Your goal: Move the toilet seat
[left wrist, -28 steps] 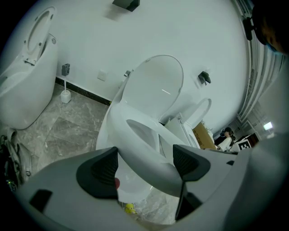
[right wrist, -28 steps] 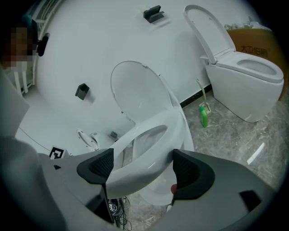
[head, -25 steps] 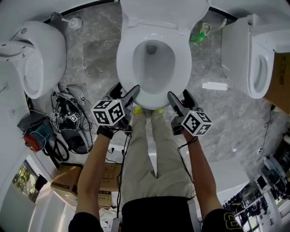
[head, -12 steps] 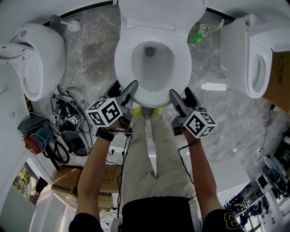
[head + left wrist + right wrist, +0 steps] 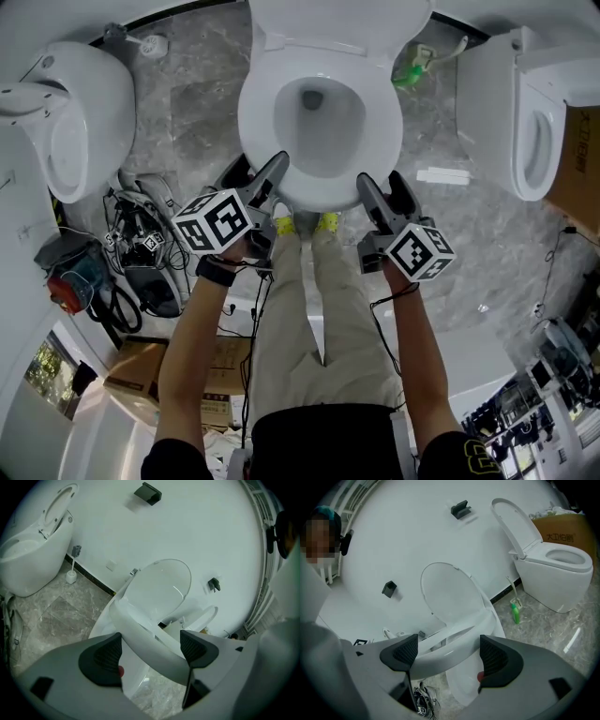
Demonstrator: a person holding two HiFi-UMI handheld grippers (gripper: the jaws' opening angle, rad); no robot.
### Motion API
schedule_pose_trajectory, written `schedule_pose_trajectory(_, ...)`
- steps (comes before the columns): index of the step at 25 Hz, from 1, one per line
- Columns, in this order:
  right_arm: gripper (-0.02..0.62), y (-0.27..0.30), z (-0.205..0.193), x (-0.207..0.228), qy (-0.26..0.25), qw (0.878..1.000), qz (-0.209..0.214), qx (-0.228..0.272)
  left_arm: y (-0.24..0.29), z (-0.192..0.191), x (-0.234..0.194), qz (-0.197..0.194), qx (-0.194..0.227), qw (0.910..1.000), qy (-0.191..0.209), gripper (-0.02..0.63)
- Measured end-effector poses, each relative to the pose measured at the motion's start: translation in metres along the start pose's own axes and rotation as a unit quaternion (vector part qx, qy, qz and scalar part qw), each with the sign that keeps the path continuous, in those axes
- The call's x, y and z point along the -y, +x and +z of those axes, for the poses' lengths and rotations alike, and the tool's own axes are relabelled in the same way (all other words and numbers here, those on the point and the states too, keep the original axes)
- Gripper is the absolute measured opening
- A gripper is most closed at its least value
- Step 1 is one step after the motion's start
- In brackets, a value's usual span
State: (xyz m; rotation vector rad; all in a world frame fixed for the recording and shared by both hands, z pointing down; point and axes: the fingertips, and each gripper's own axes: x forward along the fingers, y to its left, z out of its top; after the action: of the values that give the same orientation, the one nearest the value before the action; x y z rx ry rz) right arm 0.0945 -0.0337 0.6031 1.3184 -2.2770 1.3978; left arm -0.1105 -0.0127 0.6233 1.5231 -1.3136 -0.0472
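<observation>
A white toilet stands in the middle with its seat [image 5: 319, 192] down on the bowl and its lid [image 5: 337, 19] raised against the wall. My left gripper [image 5: 258, 178] is at the seat's front left edge and my right gripper [image 5: 382, 192] at its front right edge. In the left gripper view the seat's rim [image 5: 150, 641] runs across between the open jaws of the left gripper [image 5: 150, 646], with gaps at the pads. The right gripper view shows the rim [image 5: 445, 656] likewise between the wide jaws of the right gripper [image 5: 447, 652]. Neither gripper clamps it.
Another toilet [image 5: 75, 122] stands at the left and a third [image 5: 525, 122] at the right, both lids up. A toilet brush [image 5: 150, 44] and a green bottle [image 5: 410, 75] stand by the wall. Cables and tools [image 5: 141, 253] lie left of my legs; a cardboard box [image 5: 581, 169] stands far right.
Both grippers have moved forward to the seat's front rim, so their jaws now straddle it. The left gripper has rolled a little to the left.
</observation>
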Motion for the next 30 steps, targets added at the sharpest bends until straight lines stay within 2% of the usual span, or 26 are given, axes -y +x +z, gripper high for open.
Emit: schedule_pose_trajectory(30, 0.419, 0.006, 0.063, -0.023, 0.038, 0.997, 0.014, 0.061, 0.006, 0.063, 0.033, -0.015, 0.064, 0.9948, -0.078, 0.405)
